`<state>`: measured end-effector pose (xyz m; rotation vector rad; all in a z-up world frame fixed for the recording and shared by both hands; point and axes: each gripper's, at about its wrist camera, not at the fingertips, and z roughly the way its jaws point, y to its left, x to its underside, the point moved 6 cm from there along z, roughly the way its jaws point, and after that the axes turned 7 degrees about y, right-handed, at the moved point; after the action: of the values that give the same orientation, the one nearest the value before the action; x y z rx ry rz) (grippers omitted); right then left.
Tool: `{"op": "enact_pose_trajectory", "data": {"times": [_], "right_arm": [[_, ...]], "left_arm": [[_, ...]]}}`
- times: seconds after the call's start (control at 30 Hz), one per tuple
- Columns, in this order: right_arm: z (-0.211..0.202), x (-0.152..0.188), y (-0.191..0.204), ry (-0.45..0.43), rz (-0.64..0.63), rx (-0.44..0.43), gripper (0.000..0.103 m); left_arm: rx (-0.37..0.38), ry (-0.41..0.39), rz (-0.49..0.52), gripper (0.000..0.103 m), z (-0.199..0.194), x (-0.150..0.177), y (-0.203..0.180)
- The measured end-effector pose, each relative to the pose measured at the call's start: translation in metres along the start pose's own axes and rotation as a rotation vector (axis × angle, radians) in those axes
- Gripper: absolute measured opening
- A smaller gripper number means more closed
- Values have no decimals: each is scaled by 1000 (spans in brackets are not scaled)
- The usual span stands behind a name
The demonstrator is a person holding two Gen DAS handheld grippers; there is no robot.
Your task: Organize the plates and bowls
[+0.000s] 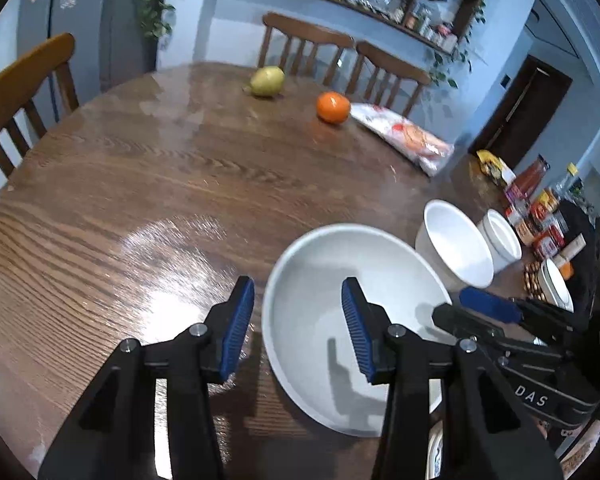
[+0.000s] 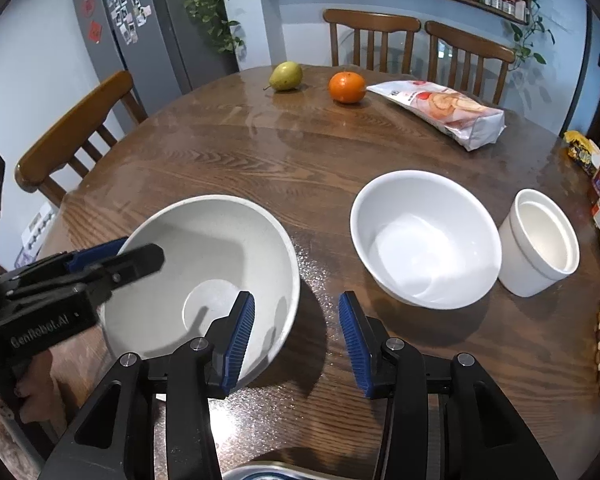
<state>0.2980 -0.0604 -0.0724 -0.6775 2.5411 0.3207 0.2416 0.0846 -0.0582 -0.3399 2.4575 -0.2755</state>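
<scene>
A large white bowl (image 1: 340,320) (image 2: 208,276) stands near the table's front edge. My left gripper (image 1: 298,324) is open and straddles the bowl's left rim, one finger inside and one outside; it also shows in the right wrist view (image 2: 116,258). My right gripper (image 2: 297,334) is open and straddles the bowl's right rim; it also shows in the left wrist view (image 1: 472,308). A second white bowl (image 2: 426,236) (image 1: 454,246) stands to the right, with a small white ramekin (image 2: 540,242) (image 1: 502,244) beside it.
On the round wooden table (image 2: 260,152) lie a pear (image 2: 286,76), an orange (image 2: 347,87) and a snack bag (image 2: 444,112) at the far side. Jars and packets (image 1: 536,216) crowd the right edge. Wooden chairs (image 2: 76,136) surround the table.
</scene>
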Motion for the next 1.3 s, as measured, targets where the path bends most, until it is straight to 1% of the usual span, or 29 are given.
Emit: {"op": "enact_pose_trajectory", "data": {"times": [0.1,0.17,0.3,0.37,0.43,0.53,0.6,0.63,0.73,0.83,0.93,1.07,1.13,1.2,1.3], "right_arm": [[-4,-1,-3,-10,7,-8,45],[-7,-2,-6,-23,17,-5,45],[-15,-5,-18,-44,55,-20,48],[-21,-7,-29,-69,95,-44,59],[-28,-10,-42,-108,155,-46,60],[-40,-13,-68,-171,241,-17,64],[-45,-14,-87,-192,296,-21,66],[-45,-13,-94,-192,315,-29,67],[-42,-12,-116,-182,374,-57,67],[-37,-8,-134,-170,429,-78,67],[-25,-8,-144,-145,459,-131,67],[-7,-7,-149,-108,482,-198,67],[-1,-7,-149,-95,482,-211,67],[3,-8,-150,-101,494,-231,67],[13,-8,-150,-81,497,-228,64]], "left_arm": [[-4,-35,-2,47,-14,-5,-5],[3,-57,7,51,-22,-7,-11],[22,-90,37,56,-32,-9,-35],[33,-86,53,57,-33,-11,-48],[50,-74,73,58,-30,-12,-64],[64,-54,89,61,-24,-15,-83],[82,-46,109,63,-19,-18,-99],[96,-41,124,64,-13,-20,-109],[85,-1,132,64,5,-21,-128],[93,48,165,64,27,-21,-148],[65,81,164,64,46,-23,-154],[63,108,150,63,62,-24,-154],[58,109,150,64,67,-24,-152],[47,114,145,63,71,-24,-152],[34,118,152,62,78,-22,-153]]}}
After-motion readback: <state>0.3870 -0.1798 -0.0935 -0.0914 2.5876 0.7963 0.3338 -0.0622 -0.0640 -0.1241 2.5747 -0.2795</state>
